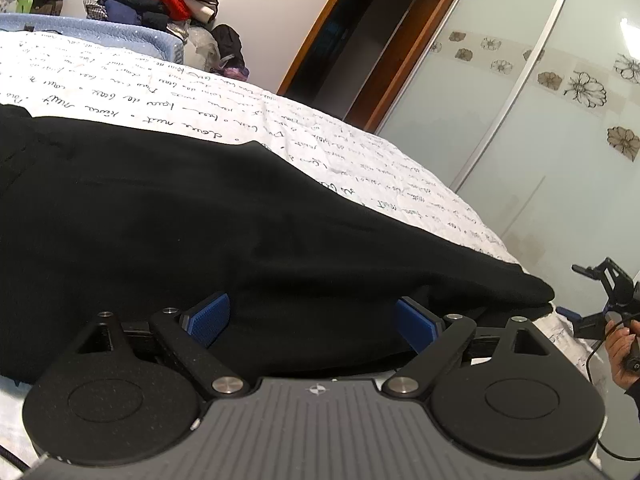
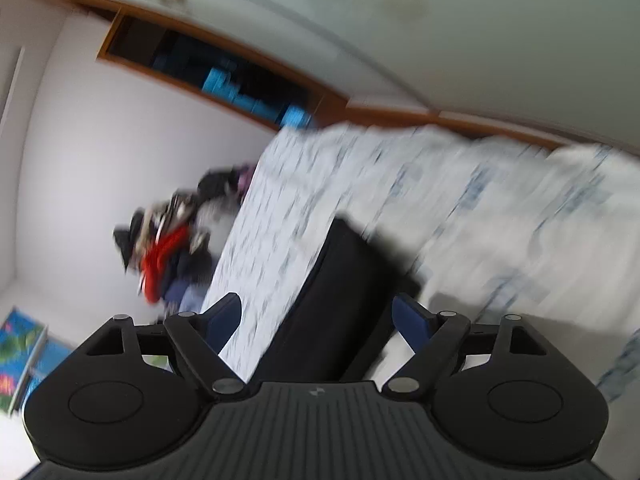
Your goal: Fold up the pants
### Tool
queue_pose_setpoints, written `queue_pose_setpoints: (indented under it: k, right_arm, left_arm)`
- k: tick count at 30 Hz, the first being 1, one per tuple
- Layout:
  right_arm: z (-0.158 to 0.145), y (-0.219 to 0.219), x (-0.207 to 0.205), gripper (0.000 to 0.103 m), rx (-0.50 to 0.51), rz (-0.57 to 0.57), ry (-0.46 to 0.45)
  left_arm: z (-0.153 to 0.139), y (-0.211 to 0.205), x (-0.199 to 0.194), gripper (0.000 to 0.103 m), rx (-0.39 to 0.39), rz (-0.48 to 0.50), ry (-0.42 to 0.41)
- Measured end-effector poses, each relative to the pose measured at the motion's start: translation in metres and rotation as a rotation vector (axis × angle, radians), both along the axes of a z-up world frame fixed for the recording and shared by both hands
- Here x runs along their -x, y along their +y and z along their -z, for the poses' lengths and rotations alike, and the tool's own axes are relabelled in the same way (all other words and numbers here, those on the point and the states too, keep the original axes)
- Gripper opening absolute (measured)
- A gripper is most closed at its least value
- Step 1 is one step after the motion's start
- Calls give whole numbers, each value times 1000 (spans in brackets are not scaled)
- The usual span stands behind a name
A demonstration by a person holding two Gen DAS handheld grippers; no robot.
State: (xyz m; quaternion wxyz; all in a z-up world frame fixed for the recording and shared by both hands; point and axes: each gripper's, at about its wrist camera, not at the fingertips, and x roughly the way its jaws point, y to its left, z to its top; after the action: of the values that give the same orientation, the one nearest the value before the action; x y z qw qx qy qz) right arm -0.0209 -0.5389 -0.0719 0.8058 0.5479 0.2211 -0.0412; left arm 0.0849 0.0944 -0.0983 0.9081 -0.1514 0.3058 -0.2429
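On the bed [image 1: 360, 148], the black pants [image 1: 240, 220] lie spread out, apparently doubled lengthwise. Left hand-held gripper [image 1: 310, 326] stands wide over the cloth, gripping nothing; right hand-held gripper [image 2: 316, 322] is wide too, empty. Crosswise folds look still to come.

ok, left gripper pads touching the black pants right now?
Cannot tell. In the left wrist view the left gripper stands wide open over the black pants; its blue pads overlap dark fabric, but neither contact nor gap shows plainly.
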Motion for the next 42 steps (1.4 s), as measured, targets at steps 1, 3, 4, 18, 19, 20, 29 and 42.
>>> queue_pose_setpoints:
  k: [1,3,4,18,19,20,29,42]
  right_arm:
    - [2,5,-6,84,-11,-25,-1]
    - [8,13,-20,84,-50,-63,7]
    - [10,15,-28,84,-83,-88,11]
    - [28,178,-123,83,-166,-569,38]
    - [27,180,-128,84,-185,-565,35]
    - [29,182,-129,84,-214,-557,40]
    - [22,218,-147,102,-210,-616,59]
    - [31,236,-124,32,-99,-594,59]
  left_arm:
    - [0,-1,0,92,-7,0,-1]
    - [0,-2,0,92,-18,-1,-4]
    - [0,-2,0,92,-21,-1,-5]
    - [-13,-10,9,92,-35,-71,16]
    - [-13,-11,11,93,-19,-67,15]
    - [-12,-13,12,94,-18,-61,10]
    - [-22,-21,15,94,36,-51,32]
    - [-48,-114,46,94,-200,161,-262]
